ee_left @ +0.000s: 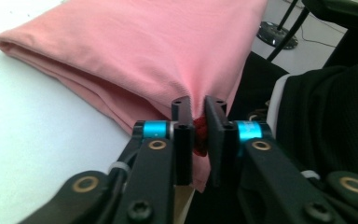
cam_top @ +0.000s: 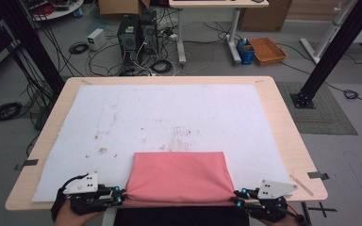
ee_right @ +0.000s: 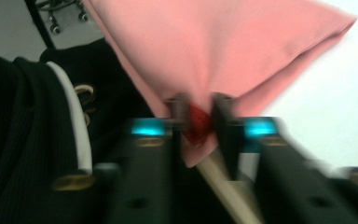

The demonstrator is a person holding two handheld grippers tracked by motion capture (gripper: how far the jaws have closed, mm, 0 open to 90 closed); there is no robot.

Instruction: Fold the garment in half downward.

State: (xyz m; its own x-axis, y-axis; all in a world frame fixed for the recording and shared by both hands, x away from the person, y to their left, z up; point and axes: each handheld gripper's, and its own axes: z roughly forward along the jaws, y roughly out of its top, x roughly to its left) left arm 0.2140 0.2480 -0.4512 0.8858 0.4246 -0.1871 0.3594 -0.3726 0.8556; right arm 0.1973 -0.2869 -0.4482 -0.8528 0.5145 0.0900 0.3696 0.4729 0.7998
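A folded pink cloth [cam_top: 179,176] lies on the white sheet [cam_top: 160,113] that covers the worktop [cam_top: 283,122], at the near edge of the sheet, and its near corners hang a little over the edge. The left hand-held gripper [cam_top: 120,196] is closed on the near left corner of the cloth — in the left gripper view the fabric is bunched between the two black jaws. The right hand-held gripper [cam_top: 237,198] pinches the near right corner in the same way, and a thin wooden stick [cam_top: 301,185] lies on the bare worktop just right of the sheet.
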